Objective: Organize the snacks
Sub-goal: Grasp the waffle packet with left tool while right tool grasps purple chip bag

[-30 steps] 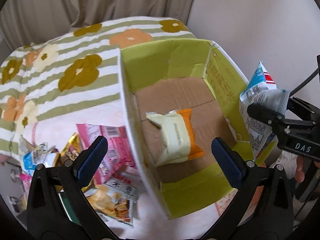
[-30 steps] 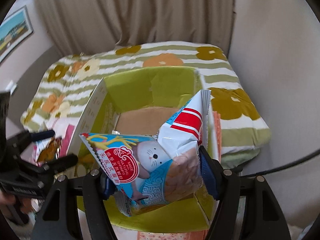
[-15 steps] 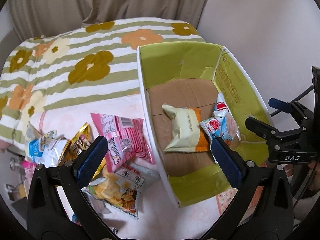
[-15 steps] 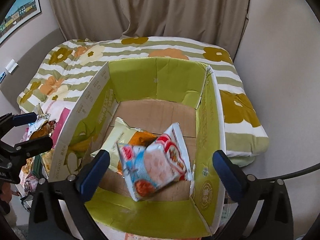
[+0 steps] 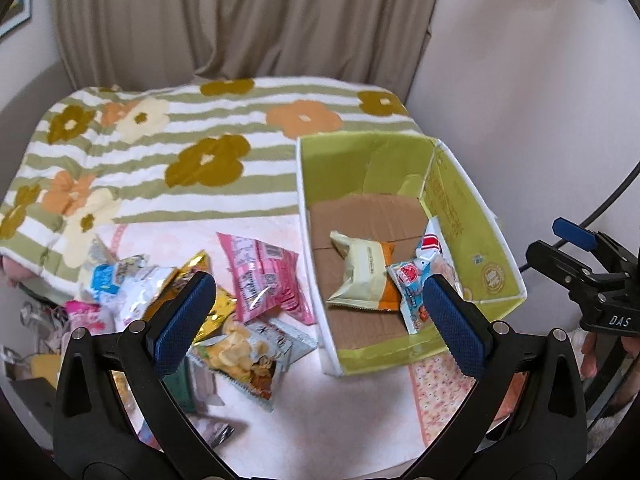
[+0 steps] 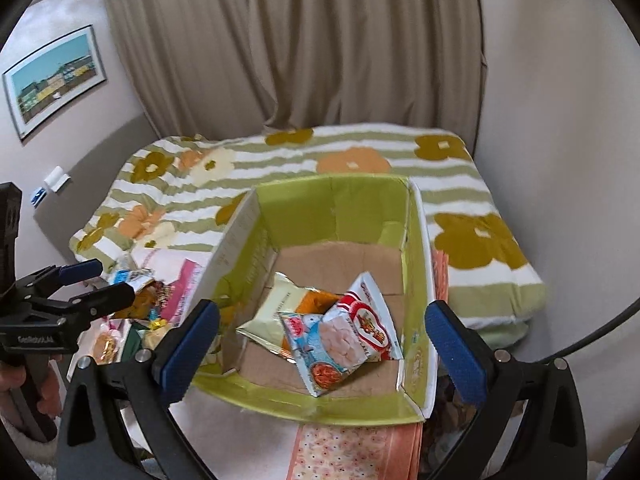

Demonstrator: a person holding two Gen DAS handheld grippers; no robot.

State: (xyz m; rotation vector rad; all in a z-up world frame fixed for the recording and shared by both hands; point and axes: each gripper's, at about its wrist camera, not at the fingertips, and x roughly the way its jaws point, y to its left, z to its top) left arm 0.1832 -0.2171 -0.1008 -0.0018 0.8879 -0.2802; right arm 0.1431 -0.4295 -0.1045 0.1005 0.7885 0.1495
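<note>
- Left wrist view: the left claw stands wide open with nothing between its blue pads.
- At about 2 o'clock from it sits the green cardboard box on the bed, open at the top.
- Inside, on the brown floor, a cream-and-orange snack bag lies toward the middle, and a blue-and-red snack bag touches it on the 3 o'clock side, leaning toward the box's right wall.
- At 9 to 10 o'clock, outside the box, loose snacks lie in a heap: a pink packet just beside the box's left wall, a chip bag below it, a gold packet and a white-and-blue packet farther left.
- At 3 o'clock the right claw shows from the side, open and empty, well apart from the snacks.
- Right wrist view: the right claw is spread as wide as it goes, with nothing held.
- The box lies straight ahead at 12 o'clock; the blue-and-red bag lies partly over the cream-and-orange bag in its near half.
- At 9 o'clock the left claw hangs open over the snack heap; a hand grips its handle.
- A curtain hangs behind the bed, and a framed picture is on the wall at 10 o'clock.
</note>
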